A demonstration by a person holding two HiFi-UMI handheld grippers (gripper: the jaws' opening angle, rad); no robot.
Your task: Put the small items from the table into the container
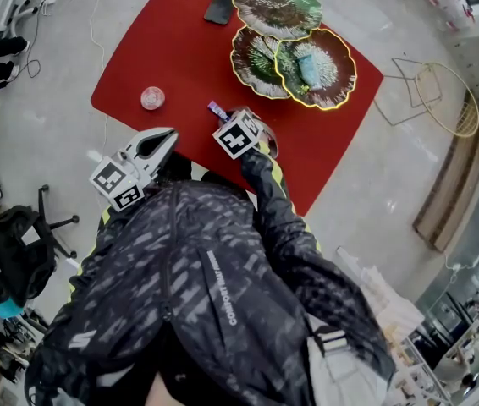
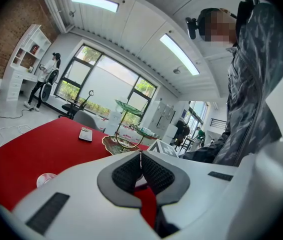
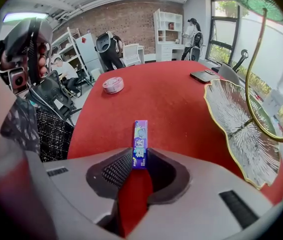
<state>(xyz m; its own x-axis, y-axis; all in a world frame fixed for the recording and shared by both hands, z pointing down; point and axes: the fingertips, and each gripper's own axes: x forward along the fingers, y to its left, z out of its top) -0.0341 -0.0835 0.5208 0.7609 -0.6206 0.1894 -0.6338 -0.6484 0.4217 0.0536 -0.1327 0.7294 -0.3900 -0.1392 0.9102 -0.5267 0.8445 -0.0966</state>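
A purple candy pack [image 3: 140, 140] lies on the red table [image 3: 166, 104], and my right gripper [image 3: 140, 163] is shut on its near end, pads against both long sides. From the head view the pack [image 1: 216, 108] pokes out just past the right gripper [image 1: 225, 118]. A round pink-and-white tin [image 1: 152, 98] sits to the left on the table [image 1: 180, 57]. The tiered leaf-shaped dish stand [image 1: 261, 64] rises at the far side, with a pale blue item [image 1: 305, 66] in one dish. My left gripper [image 2: 140, 156] is shut and empty, held level near the table edge [image 1: 162, 142].
A dark phone [image 1: 220, 5] lies at the table's far end. The glassy lower dish [image 3: 241, 129] is close on the right of the right gripper. A black office chair [image 1: 19, 252] stands on the floor to the left; people are in the background.
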